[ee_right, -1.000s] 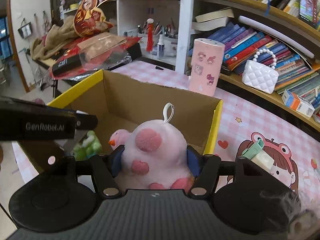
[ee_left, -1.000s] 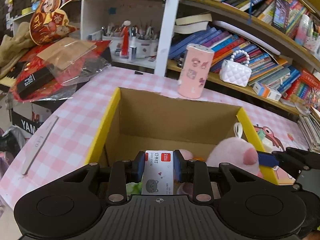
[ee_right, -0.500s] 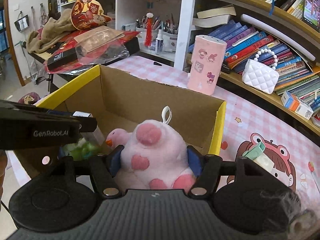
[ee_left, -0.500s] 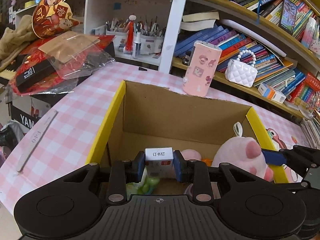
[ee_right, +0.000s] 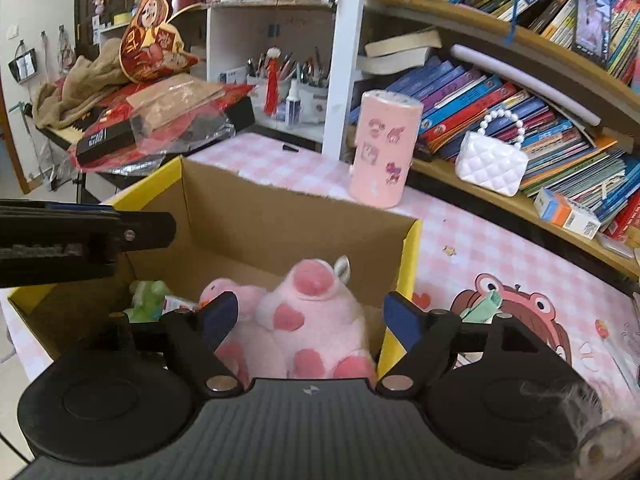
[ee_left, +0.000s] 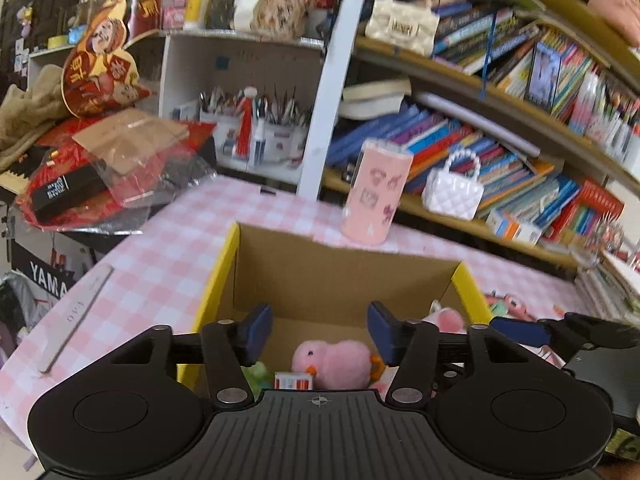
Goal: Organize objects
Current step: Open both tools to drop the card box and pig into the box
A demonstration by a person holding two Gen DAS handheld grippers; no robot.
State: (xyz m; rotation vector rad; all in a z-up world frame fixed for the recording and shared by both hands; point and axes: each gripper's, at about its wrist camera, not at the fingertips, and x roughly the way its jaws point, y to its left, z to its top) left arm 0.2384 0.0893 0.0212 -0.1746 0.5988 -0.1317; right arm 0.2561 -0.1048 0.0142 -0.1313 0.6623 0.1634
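Note:
An open cardboard box with yellow edges [ee_left: 216, 292] [ee_right: 408, 264] stands on the pink checked table. Inside lie a pink duck plush [ee_left: 332, 364] [ee_right: 224, 288], a small white and red staple box [ee_left: 293, 381] [ee_right: 176, 303], a green toy [ee_right: 146, 294] and a pink spotted plush [ee_right: 316, 320]. My left gripper [ee_left: 320, 332] hovers over the box with its jaws opening and nothing between them. My right gripper [ee_right: 310, 316] is opening too. The spotted plush sits between its pads, which stand clear of it.
A pink cylinder with stickers [ee_left: 378, 192] [ee_right: 384, 152] stands behind the box. A long grey strip [ee_left: 76, 316] lies on the table's left edge, a green clip [ee_right: 480, 306] to the box's right. Bookshelves and a white purse [ee_right: 490, 162] rise behind, red bags [ee_left: 100, 184] at the left.
My left gripper let go of the staple box, which dropped beside the duck, and lifted a little. My right gripper spread off the spotted plush, which now rests in the box.

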